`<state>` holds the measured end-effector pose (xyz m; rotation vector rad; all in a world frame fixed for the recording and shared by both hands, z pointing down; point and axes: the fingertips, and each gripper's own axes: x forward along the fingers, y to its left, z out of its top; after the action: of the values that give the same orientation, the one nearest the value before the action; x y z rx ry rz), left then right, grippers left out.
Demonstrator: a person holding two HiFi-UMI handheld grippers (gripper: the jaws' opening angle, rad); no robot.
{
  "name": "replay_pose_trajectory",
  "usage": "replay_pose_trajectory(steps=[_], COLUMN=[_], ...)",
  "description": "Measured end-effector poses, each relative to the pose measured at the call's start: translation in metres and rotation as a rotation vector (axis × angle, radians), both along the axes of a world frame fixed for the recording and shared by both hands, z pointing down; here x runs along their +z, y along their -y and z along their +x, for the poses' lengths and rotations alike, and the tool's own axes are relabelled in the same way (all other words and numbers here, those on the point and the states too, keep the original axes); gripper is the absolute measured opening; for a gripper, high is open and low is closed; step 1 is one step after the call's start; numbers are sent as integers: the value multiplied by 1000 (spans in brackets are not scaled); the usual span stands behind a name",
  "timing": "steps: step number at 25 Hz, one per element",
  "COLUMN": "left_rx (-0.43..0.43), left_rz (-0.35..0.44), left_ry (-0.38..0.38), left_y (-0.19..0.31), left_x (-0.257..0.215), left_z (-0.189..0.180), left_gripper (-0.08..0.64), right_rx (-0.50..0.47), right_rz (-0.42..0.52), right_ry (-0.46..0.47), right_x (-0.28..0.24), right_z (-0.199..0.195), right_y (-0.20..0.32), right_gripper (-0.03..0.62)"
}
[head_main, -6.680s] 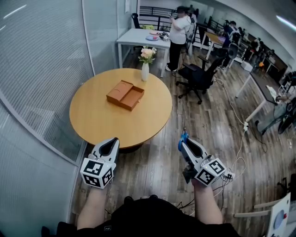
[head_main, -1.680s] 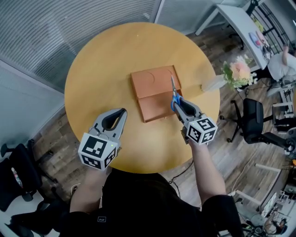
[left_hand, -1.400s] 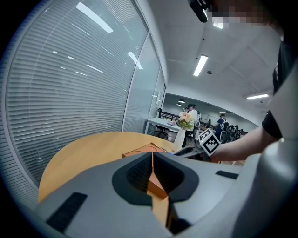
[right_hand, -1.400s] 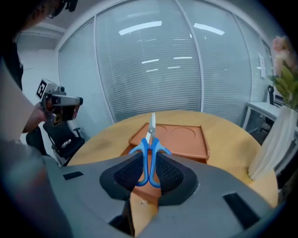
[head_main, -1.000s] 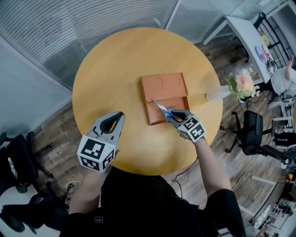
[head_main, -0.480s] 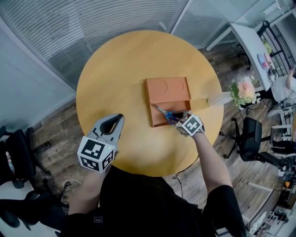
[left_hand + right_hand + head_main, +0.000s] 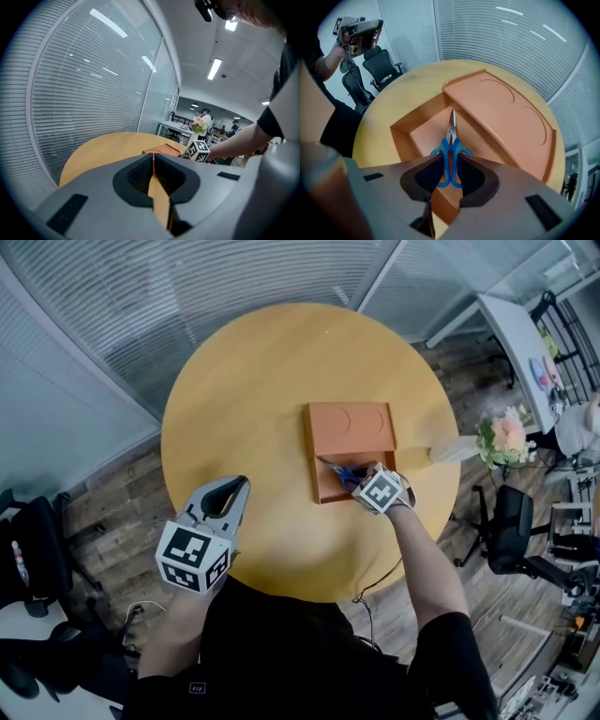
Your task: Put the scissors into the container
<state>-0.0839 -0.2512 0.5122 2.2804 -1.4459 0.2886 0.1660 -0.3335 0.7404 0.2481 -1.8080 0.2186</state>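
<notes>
Head view:
- Round table point(image 7: 244, 399) carries an orange container point(image 7: 352, 427), right of centre.
- Container has a flat lidded half on the far side and an open compartment on the near side.
- Right gripper point(image 7: 359, 481) is over the open compartment, with the scissors point(image 7: 339, 471) projecting from it across the compartment.
- Left gripper point(image 7: 239, 486) is above the table's near edge, well apart from the container.
- Vase point(image 7: 455, 450) with flowers point(image 7: 509, 435) is at the table's right edge.

Left gripper view:
- Left gripper point(image 7: 153, 157) has its jaws pressed together with nothing between them.
- Container point(image 7: 164, 150) lies ahead on the table point(image 7: 108, 145).

Right gripper view:
- Right gripper point(image 7: 450, 161) pinches the scissors point(image 7: 451, 150) by the blue handles.
- Blades are closed and point away from the jaws, inside the open compartment of the container point(image 7: 501, 112).
- Contact between the scissors and the compartment floor cannot be determined.
- Left gripper point(image 7: 358, 35) shows at upper left, above an office chair point(image 7: 377, 61).
</notes>
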Motion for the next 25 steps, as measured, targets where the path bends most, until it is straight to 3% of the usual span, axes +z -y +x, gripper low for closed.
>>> replay_pose_trajectory(steps=[9,12,20,25], left_rx=[72,103,211,295], left_rz=[0,2,67,141], left_ry=[34,34,-7,-34], left_y=[-3,-6,7,9], left_x=[3,-1,-24,-53], left_z=[-3,-5,4,34], left_gripper=[20,20,20,20], right_rx=[61,123,338,425], right_rz=[66,98,273,375], right_ry=[43,62,187,303], right_x=[-4,-17,-102,-153], right_z=[-5,-4,11,18], right_y=[3,2,-23,-47], right_gripper=[110,110,100,69])
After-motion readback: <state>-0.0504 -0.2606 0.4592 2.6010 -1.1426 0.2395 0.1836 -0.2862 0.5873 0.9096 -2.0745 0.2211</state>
